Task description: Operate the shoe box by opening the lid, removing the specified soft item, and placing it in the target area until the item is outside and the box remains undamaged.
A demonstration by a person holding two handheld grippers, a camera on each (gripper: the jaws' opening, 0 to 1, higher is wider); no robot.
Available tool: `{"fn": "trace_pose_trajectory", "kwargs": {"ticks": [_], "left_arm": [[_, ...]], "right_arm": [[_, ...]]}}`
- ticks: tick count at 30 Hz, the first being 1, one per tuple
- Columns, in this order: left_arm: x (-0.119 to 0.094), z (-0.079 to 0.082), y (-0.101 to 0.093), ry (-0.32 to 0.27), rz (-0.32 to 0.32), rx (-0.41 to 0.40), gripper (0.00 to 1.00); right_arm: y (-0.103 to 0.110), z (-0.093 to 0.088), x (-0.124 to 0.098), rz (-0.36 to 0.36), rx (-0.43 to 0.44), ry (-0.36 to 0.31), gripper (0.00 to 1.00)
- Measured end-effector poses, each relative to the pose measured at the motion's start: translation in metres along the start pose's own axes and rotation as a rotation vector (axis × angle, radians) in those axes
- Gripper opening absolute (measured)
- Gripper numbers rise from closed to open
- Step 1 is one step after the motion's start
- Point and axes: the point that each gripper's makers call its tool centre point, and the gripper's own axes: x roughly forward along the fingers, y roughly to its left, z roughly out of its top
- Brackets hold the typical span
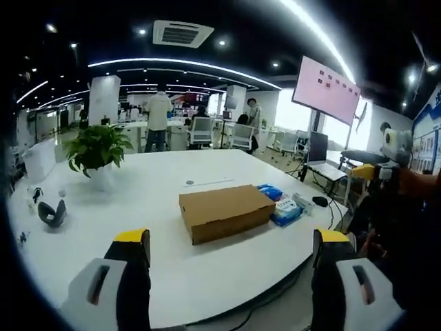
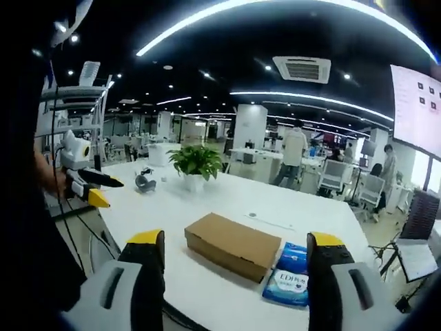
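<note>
Two grippers, both with jaws spread wide and nothing between them. Left gripper sits back from the table edge, right gripper likewise; neither touches anything.

We see the shoe box lying flat on the white table, lid closed, well inside the edge. In the right gripper view the same shoe box shows its long side toward us. Just beside it, touching or nearly so, lies a blue packet, also seen at. It looks like a soft wipes pack, but we can't say if that is the item meant; the specified one is presumably inside.

Handling, our judgement: plain cardboard, light, thin walls, dents easily. It will slide on the smooth tabletop if we push on the lid one-handed. So we'd steady the base with one gripper low on a side wall, light squeeze only, and lift the lid at its front lip with the other. The lid seam isn't readable from here, so we can't tell whether it is hinged or lift-off.

The soft item should compress, so pinch it mid-body.

A potted plant stands well apart, no obstruction.
</note>
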Motion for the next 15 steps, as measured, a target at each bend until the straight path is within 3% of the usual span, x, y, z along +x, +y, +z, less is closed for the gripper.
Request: {"fn": "trace_pose_trajectory", "kwargs": {"ticks": [1,3,7,8,10,11,15], "left_arm": [[-0.002,0.002,0.000,-0.038,0.014,-0.029,0.99],[-0.005,-0.003,-0.004,-0.048,0.011,-0.032,0.99],[-0.015,0.009,-0.005,-0.195,0.072,0.116,0.97],[-0.017,0.008,-0.008,-0.216,0.066,0.111,0.96],[-0.018,-0.008,-0.012,-0.122,0.046,0.062,0.99],[-0.018,-0.011,-0.012,-0.103,0.041,0.060,0.99],[-0.024,-0.014,-0.010,-0.111,0.047,0.083,0.99]], "right_arm": [[0.008,0.011,-0.003,0.017,-0.007,-0.062,0.85],[0.014,0.006,-0.005,0.011,-0.004,-0.043,0.92],[0.028,-0.017,-0.005,0.025,-0.009,-0.041,0.98],[0.029,-0.019,-0.005,0.022,-0.017,-0.050,1.00],[0.030,-0.023,-0.005,0.008,-0.048,-0.063,1.00],[0.030,-0.023,-0.005,0.006,-0.064,-0.071,1.00],[0.036,-0.020,-0.008,0.036,-0.135,-0.114,1.00]]}}
